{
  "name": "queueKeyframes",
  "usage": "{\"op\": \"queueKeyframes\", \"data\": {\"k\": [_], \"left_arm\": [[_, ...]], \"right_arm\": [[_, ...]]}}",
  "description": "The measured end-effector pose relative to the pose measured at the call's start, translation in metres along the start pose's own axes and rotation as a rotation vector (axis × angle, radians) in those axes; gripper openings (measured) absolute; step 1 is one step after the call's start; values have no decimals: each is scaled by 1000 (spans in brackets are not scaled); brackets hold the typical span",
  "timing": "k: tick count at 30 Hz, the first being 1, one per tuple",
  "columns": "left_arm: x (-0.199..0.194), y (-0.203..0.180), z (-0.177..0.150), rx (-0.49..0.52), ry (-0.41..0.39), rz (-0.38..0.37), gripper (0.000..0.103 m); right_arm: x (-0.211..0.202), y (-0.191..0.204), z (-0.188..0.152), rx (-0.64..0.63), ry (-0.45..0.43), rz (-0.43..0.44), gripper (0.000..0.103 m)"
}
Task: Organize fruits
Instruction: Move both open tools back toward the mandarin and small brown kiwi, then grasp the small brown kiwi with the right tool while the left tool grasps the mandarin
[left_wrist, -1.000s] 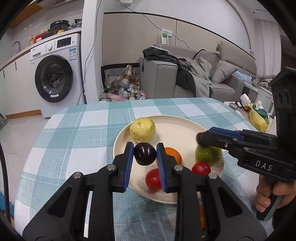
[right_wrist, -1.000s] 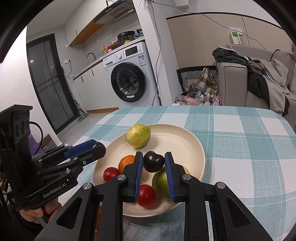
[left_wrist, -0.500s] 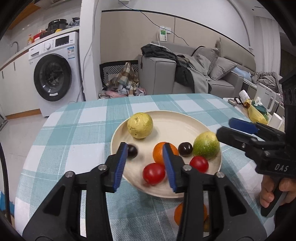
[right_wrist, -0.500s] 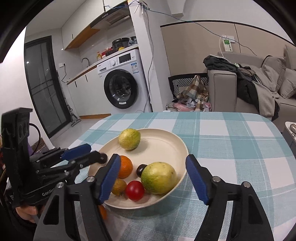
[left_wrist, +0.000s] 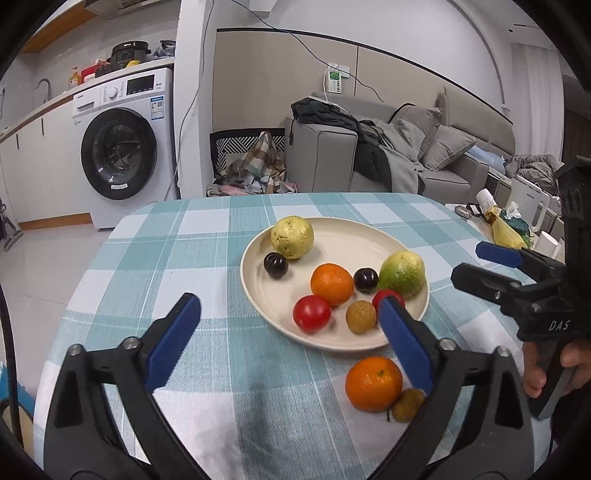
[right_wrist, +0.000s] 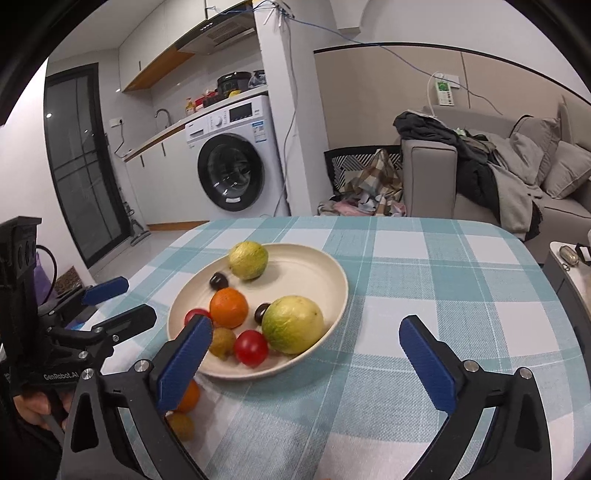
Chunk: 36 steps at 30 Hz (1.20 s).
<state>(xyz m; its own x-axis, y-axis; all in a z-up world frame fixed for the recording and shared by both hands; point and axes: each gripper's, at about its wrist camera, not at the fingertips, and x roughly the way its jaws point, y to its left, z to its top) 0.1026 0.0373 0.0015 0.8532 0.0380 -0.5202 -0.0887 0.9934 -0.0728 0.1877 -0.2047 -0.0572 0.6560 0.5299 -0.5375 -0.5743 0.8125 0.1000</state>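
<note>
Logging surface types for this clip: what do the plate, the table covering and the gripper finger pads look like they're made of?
Plate: cream, matte with a soft sheen, thick rolled rim; looks like plastic or melamine, though ceramic can't be ruled out. Table covering: woven cloth, teal-and-white check, visible weave texture. Finger pads: blue, finely ribbed, probably rubber or soft plastic, on black rigid plastic arms with metal screws.

Both plums (left_wrist: 276, 264) released onto plate (left_wrist: 354, 236).

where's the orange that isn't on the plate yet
The loose orange lies on the checked tablecloth just off the plate's near rim, touching a small brown fruit, behind the left gripper's right finger in the left wrist view.
</note>
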Motion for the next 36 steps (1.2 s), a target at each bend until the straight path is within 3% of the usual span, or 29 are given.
{"op": "queueKeyframes", "data": {"k": [10, 15, 23, 25, 27, 31, 36], "left_arm": [[-23, -3, -19, 9, 48, -32, 102], [-18, 1, -19, -15, 78, -37, 102], [-16, 4, -19, -18, 84, -22, 102], [-14, 4, -18, -19, 89, -28, 102], [-13, 4, -19, -20, 97, -32, 102], [-10, 4, -20, -17, 108, -37, 102], [-8, 3, -20, -18, 115, -45, 102]], "right_arm": [[-3, 20, -19, -51, 106, 116, 103], [1, 35, -25, -103, 141, 114, 103], [25, 54, -43, -144, 339, 219, 102], [27, 59, -46, -160, 358, 239, 95], [27, 62, -48, -167, 367, 254, 80], [25, 65, -50, -178, 371, 271, 77], [23, 68, -51, -187, 373, 299, 66]]}}
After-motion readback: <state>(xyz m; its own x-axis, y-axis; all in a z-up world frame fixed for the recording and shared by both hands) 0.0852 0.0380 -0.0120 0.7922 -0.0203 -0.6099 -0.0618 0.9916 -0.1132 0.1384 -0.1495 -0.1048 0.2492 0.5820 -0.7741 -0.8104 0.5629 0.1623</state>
